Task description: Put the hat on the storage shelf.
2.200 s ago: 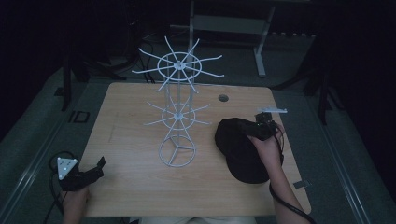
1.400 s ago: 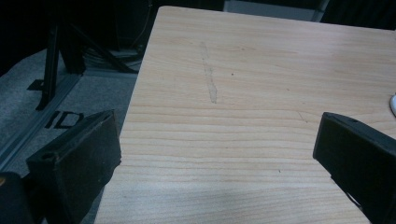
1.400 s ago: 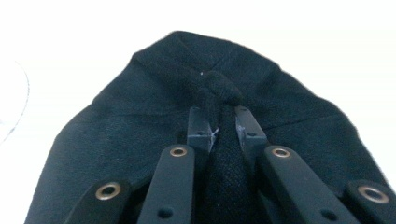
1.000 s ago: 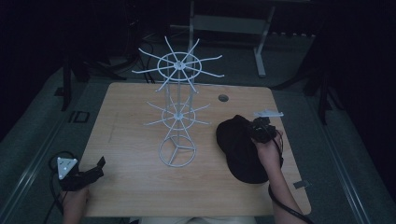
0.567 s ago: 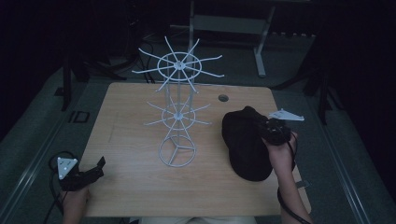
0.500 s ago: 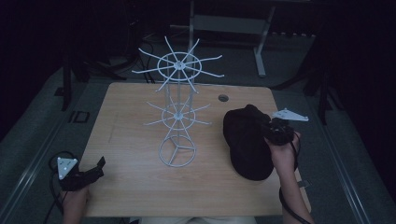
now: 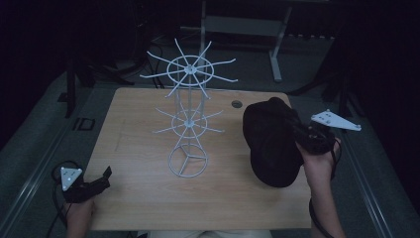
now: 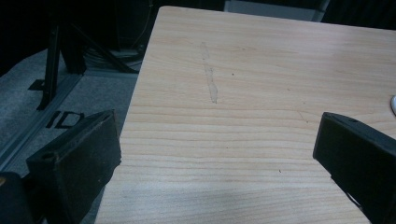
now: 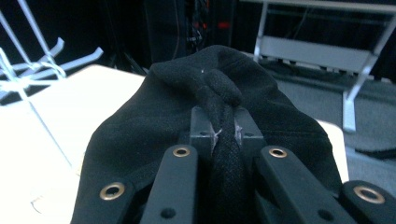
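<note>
Lifted and drawn rightward since the earlier frames, the black cap now hangs over the table's right edge, a fold of its fabric pinched between the right gripper's jaws. Left gripper rests at the near-left corner, jaws spread. White wire rack stands mid-table.

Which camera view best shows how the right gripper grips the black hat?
The right gripper view: the right gripper has its jaws shut on a fold of the black hat. The high view shows the whole hat but hides the pinch. The left gripper view looks at the table.
</note>
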`<act>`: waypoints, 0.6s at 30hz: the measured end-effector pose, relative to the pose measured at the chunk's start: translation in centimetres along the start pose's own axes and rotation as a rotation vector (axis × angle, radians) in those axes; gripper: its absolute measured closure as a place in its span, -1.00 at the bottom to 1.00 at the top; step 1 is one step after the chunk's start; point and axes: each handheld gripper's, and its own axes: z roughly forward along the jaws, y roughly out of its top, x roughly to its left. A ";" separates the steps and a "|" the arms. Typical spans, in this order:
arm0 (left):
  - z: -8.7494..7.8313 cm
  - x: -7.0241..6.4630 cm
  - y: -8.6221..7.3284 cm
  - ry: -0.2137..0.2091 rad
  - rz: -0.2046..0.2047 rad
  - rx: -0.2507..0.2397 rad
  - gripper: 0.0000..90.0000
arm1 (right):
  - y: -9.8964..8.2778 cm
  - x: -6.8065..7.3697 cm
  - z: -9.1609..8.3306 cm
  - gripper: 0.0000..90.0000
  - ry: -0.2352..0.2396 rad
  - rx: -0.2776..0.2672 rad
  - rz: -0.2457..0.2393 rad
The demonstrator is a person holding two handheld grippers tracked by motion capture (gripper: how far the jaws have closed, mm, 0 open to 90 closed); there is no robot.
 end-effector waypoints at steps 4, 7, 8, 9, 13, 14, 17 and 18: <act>0.0 0.0 0.0 0.000 0.001 -0.001 -0.97 | 1.3 0.5 -1.4 0.82 0.014 -0.044 -0.007; 0.0 0.0 0.0 0.001 0.000 -0.001 -0.97 | 2.4 0.7 -2.5 0.82 0.019 -0.081 -0.013; 0.0 0.0 0.0 0.001 0.000 -0.001 -0.97 | 2.8 0.8 -2.8 0.82 0.020 -0.095 -0.014; 0.0 0.0 0.0 0.001 0.000 0.000 -0.97 | 3.2 0.9 -3.2 0.82 0.022 -0.108 -0.016; 0.0 0.0 0.0 -0.001 0.000 -0.001 -0.97 | 4.8 1.4 -4.4 0.82 0.028 -0.161 -0.025; 0.0 0.0 0.0 -0.001 -0.002 -0.003 -0.97 | 5.2 1.6 -4.7 0.82 0.030 -0.173 -0.031; 0.0 0.0 0.0 0.000 -0.002 -0.002 -0.97 | 6.6 2.1 -5.6 0.82 0.038 -0.213 -0.045; 0.0 0.0 0.0 -0.001 -0.002 -0.001 -0.97 | 6.9 2.3 -5.8 0.82 0.039 -0.222 -0.047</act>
